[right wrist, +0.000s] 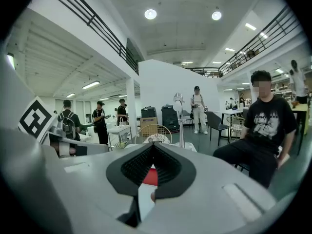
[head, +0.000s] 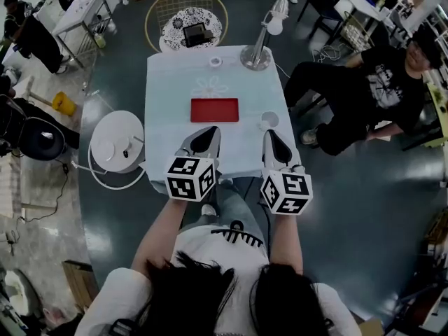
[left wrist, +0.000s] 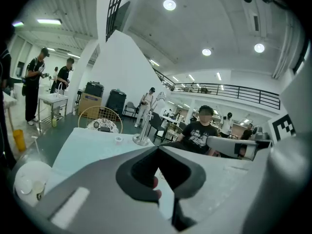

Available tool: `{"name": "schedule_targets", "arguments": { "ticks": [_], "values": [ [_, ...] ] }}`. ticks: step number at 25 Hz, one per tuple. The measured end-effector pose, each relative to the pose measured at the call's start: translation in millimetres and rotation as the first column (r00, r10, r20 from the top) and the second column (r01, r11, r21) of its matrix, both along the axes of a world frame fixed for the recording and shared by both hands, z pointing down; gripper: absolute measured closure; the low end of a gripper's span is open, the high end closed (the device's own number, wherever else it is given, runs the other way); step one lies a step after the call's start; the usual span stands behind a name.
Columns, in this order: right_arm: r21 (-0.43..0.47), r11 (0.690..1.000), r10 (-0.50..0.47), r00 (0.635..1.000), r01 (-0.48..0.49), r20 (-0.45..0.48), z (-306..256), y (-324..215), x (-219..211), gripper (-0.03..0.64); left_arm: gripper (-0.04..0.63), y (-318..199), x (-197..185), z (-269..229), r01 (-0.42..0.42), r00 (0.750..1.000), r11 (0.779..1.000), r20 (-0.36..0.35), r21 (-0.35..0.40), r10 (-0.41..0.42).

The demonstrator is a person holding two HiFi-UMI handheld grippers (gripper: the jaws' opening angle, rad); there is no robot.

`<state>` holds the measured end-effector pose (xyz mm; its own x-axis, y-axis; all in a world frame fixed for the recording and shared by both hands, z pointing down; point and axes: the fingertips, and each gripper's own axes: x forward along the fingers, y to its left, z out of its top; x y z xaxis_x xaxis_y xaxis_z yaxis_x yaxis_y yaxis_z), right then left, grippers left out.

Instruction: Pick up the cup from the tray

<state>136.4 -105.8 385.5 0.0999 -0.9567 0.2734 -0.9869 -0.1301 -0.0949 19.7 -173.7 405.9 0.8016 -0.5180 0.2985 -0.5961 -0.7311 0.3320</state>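
In the head view the cup (head: 269, 120) is seen not on the red tray (head: 214, 109) but on the tabletop (head: 175, 89) just beside it, at the tray's 3 o'clock and near the tabletop's right edge; the tray itself appears bare; the left tool (head: 208, 129) is held at the tray's 6 o'clock and the right tool (head: 270, 134) at the cup's 6 o'clock, both apart from these things; in each gripper view the jaws are seen brought together at the tips with nothing between them, so both tools are closed and empty; the likeliest fault is judged to be an approach made with the right tool closed, whereby the cup would be struck by the joined tips and tipped, or pushed toward 3 o'clock and off the edge; a reach aimed at the tray, as the task is worded, would find nothing there; the tray could also be shoved toward 12 o'clock if the left tool is carried forward carelessly
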Motion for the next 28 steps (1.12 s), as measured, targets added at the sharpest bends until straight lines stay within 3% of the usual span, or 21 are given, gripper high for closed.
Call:
{"name": "schedule_targets", "arguments": {
  "ticks": [9, 16, 28],
  "values": [
    [-0.044, 0.998, -0.049, 0.996, 0.046, -0.074, 2.2, 8.0, -29.7, 0.594, 0.595, 23.5, -4.0, -8.0, -0.039, 0.999, 0.999, -0.002, 0.038, 0.039],
    [-0.034, 0.997, -0.064, 0.998, 0.063, -0.027, 3.8, 4.5, -40.8, 0.594, 0.595, 28.2, -11.1, -8.5, -0.031, 1.0, 0.999, -0.005, 0.034, 0.031],
    [-0.033, 0.998, -0.056, 0.998, 0.055, -0.033, 6.9, 1.0, -44.8, 0.594, 0.595, 26.4, -17.4, -5.2, -0.013, 1.0, 0.999, 0.009, 0.04, 0.013]
  ]
}}
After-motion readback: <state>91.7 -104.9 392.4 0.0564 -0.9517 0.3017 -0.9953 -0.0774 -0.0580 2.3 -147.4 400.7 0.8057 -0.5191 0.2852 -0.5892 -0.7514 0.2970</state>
